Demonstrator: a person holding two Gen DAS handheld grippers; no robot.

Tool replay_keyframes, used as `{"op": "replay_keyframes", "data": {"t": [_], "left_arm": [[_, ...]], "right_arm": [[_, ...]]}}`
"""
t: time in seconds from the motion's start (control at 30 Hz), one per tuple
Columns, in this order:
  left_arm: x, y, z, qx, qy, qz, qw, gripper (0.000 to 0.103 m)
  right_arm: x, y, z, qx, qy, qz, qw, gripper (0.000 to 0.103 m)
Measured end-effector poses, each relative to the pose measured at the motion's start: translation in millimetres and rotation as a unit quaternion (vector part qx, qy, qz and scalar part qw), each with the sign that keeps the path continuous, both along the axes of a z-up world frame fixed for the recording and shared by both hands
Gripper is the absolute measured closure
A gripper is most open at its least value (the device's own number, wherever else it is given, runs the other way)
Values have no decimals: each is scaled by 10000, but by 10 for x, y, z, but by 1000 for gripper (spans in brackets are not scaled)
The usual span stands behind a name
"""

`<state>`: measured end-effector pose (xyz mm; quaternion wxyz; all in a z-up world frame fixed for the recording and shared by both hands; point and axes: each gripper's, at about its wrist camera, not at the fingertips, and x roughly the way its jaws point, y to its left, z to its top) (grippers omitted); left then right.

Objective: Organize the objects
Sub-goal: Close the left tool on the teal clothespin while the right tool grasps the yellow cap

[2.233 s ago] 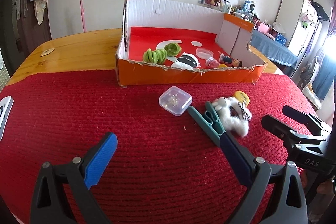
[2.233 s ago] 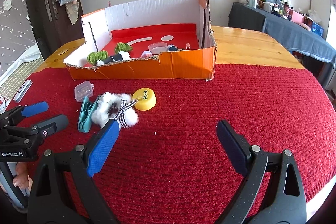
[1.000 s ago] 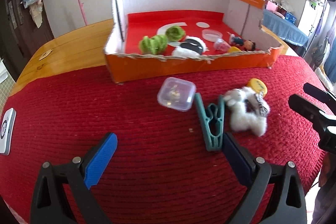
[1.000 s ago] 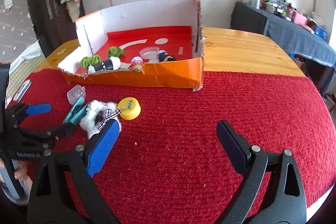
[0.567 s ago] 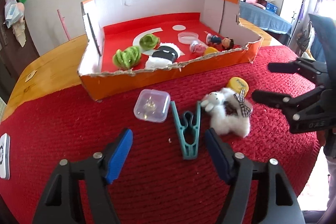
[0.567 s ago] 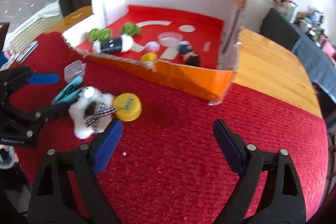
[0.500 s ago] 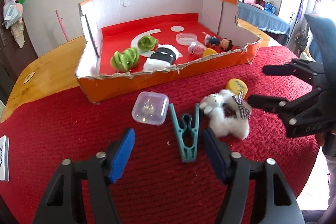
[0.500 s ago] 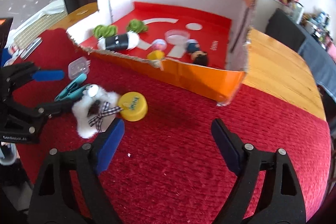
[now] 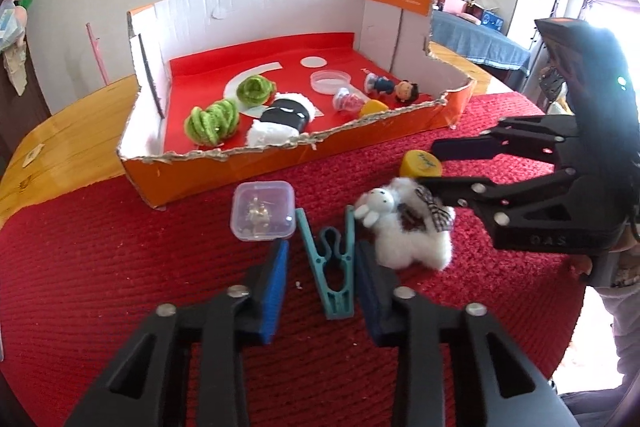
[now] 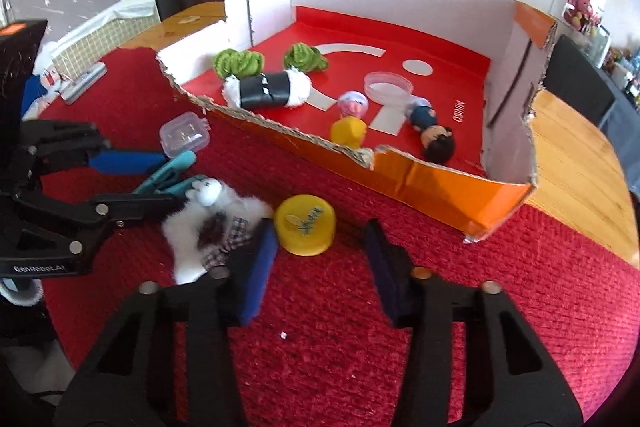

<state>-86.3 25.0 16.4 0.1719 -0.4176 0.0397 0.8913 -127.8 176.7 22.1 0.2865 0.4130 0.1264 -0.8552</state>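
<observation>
Sunlit clutter fills the bedroom behind a wooden bench [image 9: 60, 143] spread with a red knitted mat [image 9: 120, 287], where a torn orange cardboard box [image 9: 280, 159] already holds green pompoms, a black-and-white plush roll and small figures.

On the mat in front of the box lie four stray things: a clear plastic case [image 9: 262, 211], a teal clothes peg [image 9: 331, 267], a white plush sheep [image 9: 408, 231] and a yellow cap [image 10: 306, 225].

The left tongs [image 9: 322, 287] have just been closing. In the left wrist view their blue pads [image 9: 276, 287] now stand narrowly either side of the peg, which lies directly between them. Its long axis runs along the line the tongs point, closed end nearest the camera, forked arms spread toward the box. Whether the pads already press on the peg cannot be told; slivers of red mat seem to show on both sides.

The right tongs [image 10: 320, 263] have also just been closing and stand at a moderate gap. The yellow cap sits just ahead of them, beside the left-hand pad, not yet between the pads. The sheep lies to the left of that pad, touching the cap and the peg's arms.

By this layout the left hand is nearer the peg and the right nearer the cap. Each would likely lift its piece over the torn front wall. The sheep's fur, crowding both tongs, could snag.
</observation>
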Motion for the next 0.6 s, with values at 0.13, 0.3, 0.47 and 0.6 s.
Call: {"op": "replay_keyframes", "data": {"t": [0.13,0.3,0.47,0.6], "left_arm": [[21,16,1,26,13,-45,10000,78],[62,-6,24,139,-13,-44,9999,78],[121,-31,123,231,109,-65,9997,78],[176,-45,219,273,229,-84,9993,78]], "right_arm": [[-7,-3,14,-98,7,-7,10000,74],[85,49,127,-313,125,-107,9994,74],[223,85,303,-563,287,-146,9979,74],[317,103,458,-691,460,-193,9964,74]]}}
